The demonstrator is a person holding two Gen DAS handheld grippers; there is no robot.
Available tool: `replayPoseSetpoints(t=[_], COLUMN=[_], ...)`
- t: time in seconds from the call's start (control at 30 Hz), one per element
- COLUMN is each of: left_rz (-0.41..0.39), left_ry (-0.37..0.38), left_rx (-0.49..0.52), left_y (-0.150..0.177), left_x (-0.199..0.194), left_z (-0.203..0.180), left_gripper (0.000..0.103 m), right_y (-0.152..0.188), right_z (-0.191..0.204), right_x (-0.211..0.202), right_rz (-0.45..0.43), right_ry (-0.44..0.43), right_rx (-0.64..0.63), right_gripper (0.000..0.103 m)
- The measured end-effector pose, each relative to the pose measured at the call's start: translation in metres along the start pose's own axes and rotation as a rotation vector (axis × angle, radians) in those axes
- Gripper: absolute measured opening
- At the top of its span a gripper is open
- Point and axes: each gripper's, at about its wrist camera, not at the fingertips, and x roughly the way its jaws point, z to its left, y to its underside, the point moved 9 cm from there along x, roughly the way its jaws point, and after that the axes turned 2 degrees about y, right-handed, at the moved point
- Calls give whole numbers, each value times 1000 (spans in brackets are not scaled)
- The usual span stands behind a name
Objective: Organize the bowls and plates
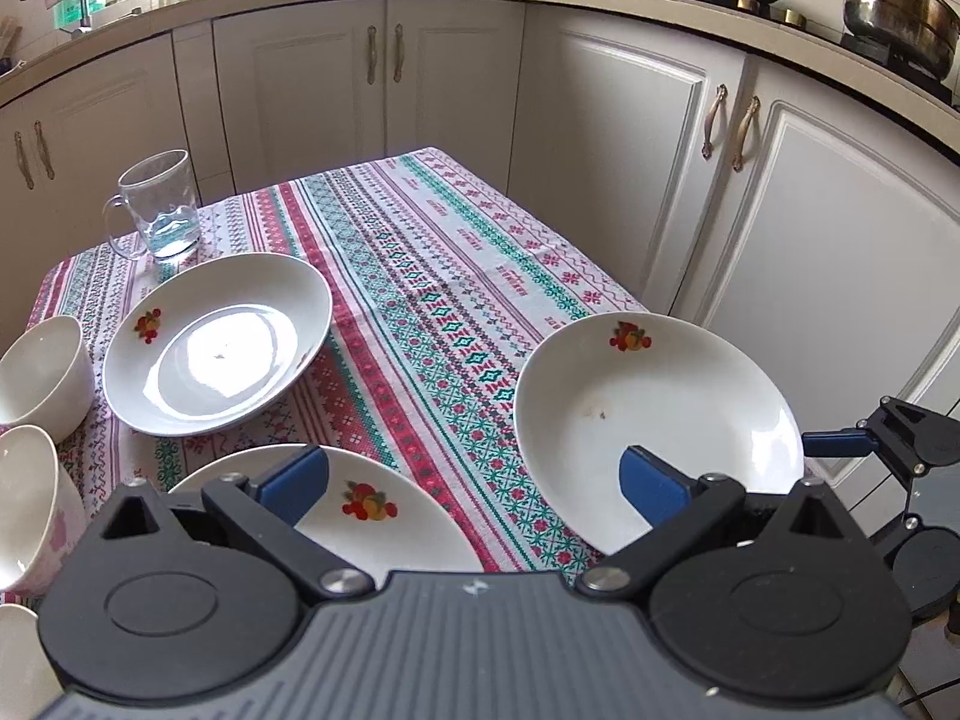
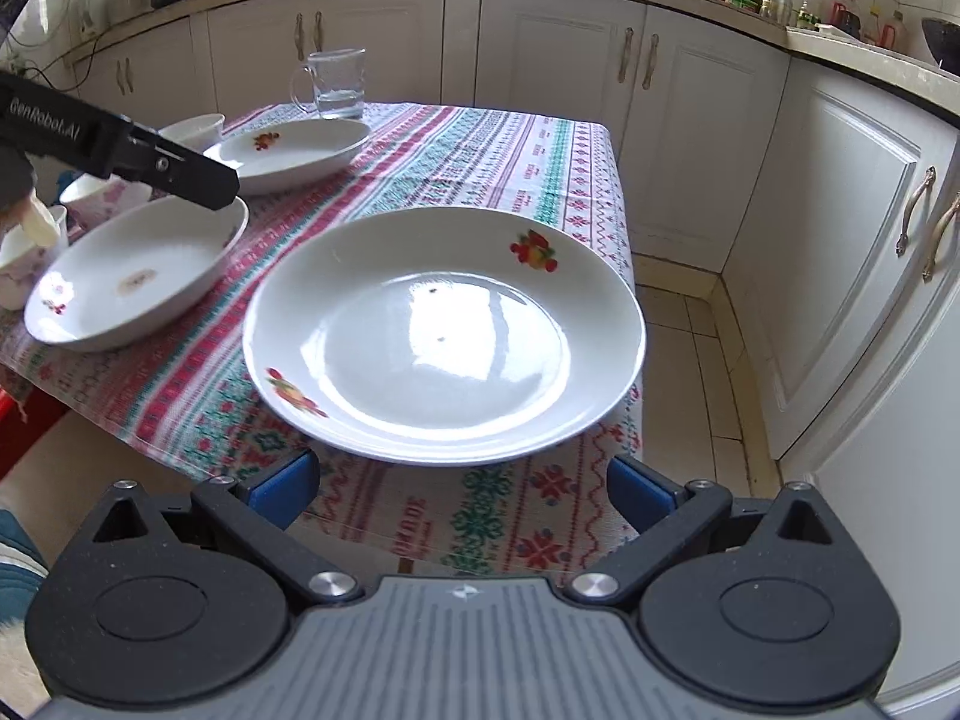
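Right wrist view: 3 plates scattered, both grippers empty

Right wrist camera looks straight at the nearest white ceramic plate with fruit decals [image 2: 444, 336], which lies flat at the table corner, its rim overhanging the edge of the red-and-green patterned tablecloth [image 2: 480, 162]. It is glossy and shallow, with 2 dark specks in its well. The right gripper [image 2: 462, 495] hangs just short of that rim with its blue pads spread wide and nothing between them, which looks like a line-up to take the plate by its edge.

A second matching white plate [image 2: 138, 282] lies to the left, with a brownish smear in its middle; the left gripper [image 1: 474, 480] hovers above it, fingers apart and empty. A third white plate [image 1: 216, 342] rests farther back, near a clear glass mug [image 1: 159, 204] holding a little water. White bowls [image 1: 42, 372] cluster at the table's left edge, apart from each other. Nothing is stacked yet, so the sorting seems barely begun.
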Motion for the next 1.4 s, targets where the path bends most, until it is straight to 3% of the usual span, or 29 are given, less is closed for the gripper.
replayPoseSetpoints(t=[0.83, 0.97, 1.4], left_rz=[228, 292, 351], left_ry=[192, 226, 281], left_rx=[150, 149, 146], left_y=[-23, -23, -28], left_x=[88, 103, 119], left_z=[-44, -47, -51], left_gripper=[100, 86, 70], right_y=[-6, -6, -8], right_z=[-13, -15, -13], right_x=[21, 22, 26], right_rz=[-69, -87, -105], right_ry=[-180, -210, -259], right_rx=[-138, -161, -200], right_gripper=[103, 103, 103])
